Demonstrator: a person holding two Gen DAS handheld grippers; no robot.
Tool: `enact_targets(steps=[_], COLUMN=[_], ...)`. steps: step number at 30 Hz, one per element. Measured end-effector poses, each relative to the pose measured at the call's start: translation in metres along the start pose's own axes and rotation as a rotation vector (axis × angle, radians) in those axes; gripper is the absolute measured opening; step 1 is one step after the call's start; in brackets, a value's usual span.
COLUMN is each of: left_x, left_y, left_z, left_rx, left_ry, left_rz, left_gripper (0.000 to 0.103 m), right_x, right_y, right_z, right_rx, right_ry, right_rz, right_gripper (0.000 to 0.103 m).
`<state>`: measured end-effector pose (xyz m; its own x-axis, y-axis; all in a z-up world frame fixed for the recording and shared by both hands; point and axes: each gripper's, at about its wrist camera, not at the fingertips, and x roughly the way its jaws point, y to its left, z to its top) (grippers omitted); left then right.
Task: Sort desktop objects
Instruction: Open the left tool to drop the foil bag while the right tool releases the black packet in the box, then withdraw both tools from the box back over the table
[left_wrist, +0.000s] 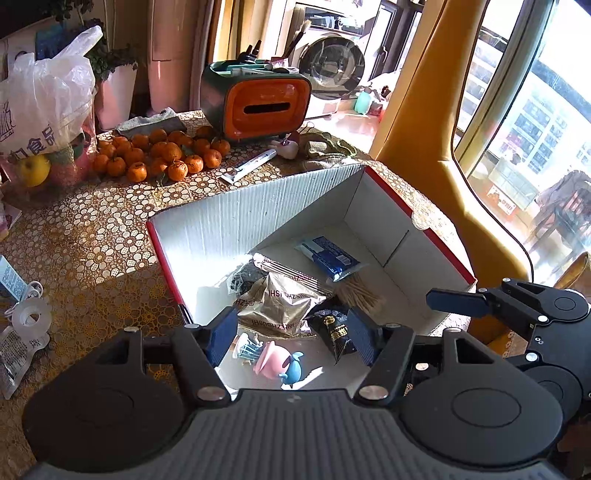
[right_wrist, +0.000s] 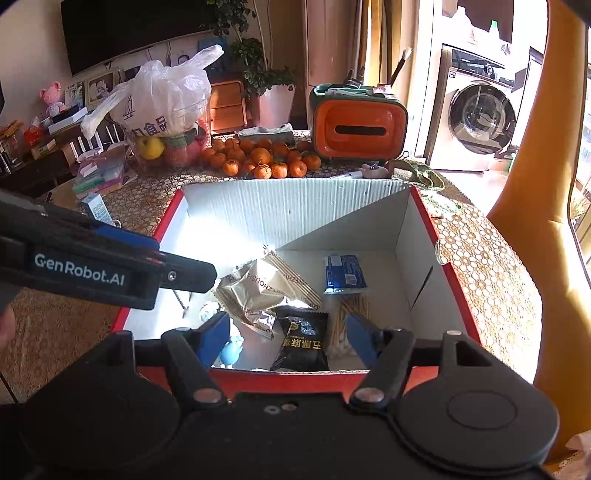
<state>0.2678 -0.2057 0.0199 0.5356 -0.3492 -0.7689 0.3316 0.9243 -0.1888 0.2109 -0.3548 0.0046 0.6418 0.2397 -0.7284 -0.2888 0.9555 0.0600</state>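
Sunlight floods a patterned surface (left_wrist: 92, 236) where a red-edged cardboard box (right_wrist: 295, 210) stands open in the middle. Behind it, at the far edge, sit a pile of mandarins (right_wrist: 262, 157), an orange tissue holder (right_wrist: 358, 127) and, further left, a white plastic bag (right_wrist: 162, 96) of fruit. A white tube (left_wrist: 247, 166) lies just right of the mandarins.

Inside the box lie the sorted things: gold foil packets (right_wrist: 262, 288) near the middle, a blue packet (right_wrist: 343, 275) to the far right of them, a bundle of cotton swabs (right_wrist: 345, 317) just near of that, a black snack packet (right_wrist: 303, 339) at the near wall, and a pink and blue toy (left_wrist: 277, 363) in the near left corner.

My left tongs (left_wrist: 291, 338) hang over the near left part of the box, spread wide with nothing between them. My right tongs (right_wrist: 288, 339) hover at the near rim of the box, also spread wide and holding nothing. In the right wrist view the left tongs reach in from the left above the box wall.

Loose packets and a white cable (left_wrist: 26, 295) rest on the surface well left of the box.
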Motion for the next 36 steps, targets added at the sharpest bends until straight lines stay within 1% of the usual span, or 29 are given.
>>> enact_targets(steps=[2, 4, 9, 12, 13, 14, 16, 21, 25, 27, 31, 36], left_x=[-0.009, -0.016, -0.035, -0.05, -0.055, -0.061, -0.071, -0.101, -0.124, -0.133, -0.151, -0.158], left_y=[0.001, 0.002, 0.01, 0.016, 0.018, 0.021, 0.026, 0.045, 0.066, 0.075, 0.097, 0.121], left_z=[-0.006, -0.012, -0.027, -0.035, -0.037, -0.039, -0.044, -0.058, -0.078, -0.088, -0.11, -0.133], left_rx=[0.0, 0.005, -0.01, -0.016, -0.016, -0.019, -0.026, -0.053, -0.085, -0.097, -0.138, -0.177], left_ry=[-0.01, -0.019, -0.038, -0.066, -0.076, -0.085, -0.104, -0.157, -0.189, -0.207, -0.234, -0.235], left_rz=[-0.007, -0.01, -0.021, -0.024, -0.024, -0.024, -0.026, 0.0, 0.022, 0.044, 0.064, 0.078], left_gripper=[0.077, 0.078, 0.078, 0.079, 0.083, 0.086, 0.087, 0.091, 0.093, 0.103, 0.103, 0.103], right_x=[-0.005, -0.009, -0.021, -0.029, -0.032, -0.033, -0.037, -0.046, -0.048, -0.047, -0.042, -0.035], right_y=[0.001, 0.004, 0.014, 0.017, 0.019, 0.021, 0.026, 0.046, 0.062, 0.069, 0.084, 0.105], right_z=[-0.001, -0.002, -0.005, -0.006, -0.007, -0.008, -0.009, -0.012, -0.014, -0.014, -0.014, -0.01], right_rx=[0.008, 0.007, -0.028, -0.036, -0.034, -0.033, -0.036, -0.062, -0.079, -0.086, -0.08, -0.065], right_ry=[-0.008, -0.019, -0.049, -0.065, -0.068, -0.069, -0.075, -0.102, -0.112, -0.11, -0.098, -0.094], right_rz=[0.011, 0.015, 0.005, 0.013, 0.018, 0.021, 0.023, 0.056, 0.086, 0.096, 0.123, 0.157], right_gripper=[0.075, 0.079, 0.083, 0.086, 0.088, 0.088, 0.089, 0.091, 0.093, 0.094, 0.095, 0.095])
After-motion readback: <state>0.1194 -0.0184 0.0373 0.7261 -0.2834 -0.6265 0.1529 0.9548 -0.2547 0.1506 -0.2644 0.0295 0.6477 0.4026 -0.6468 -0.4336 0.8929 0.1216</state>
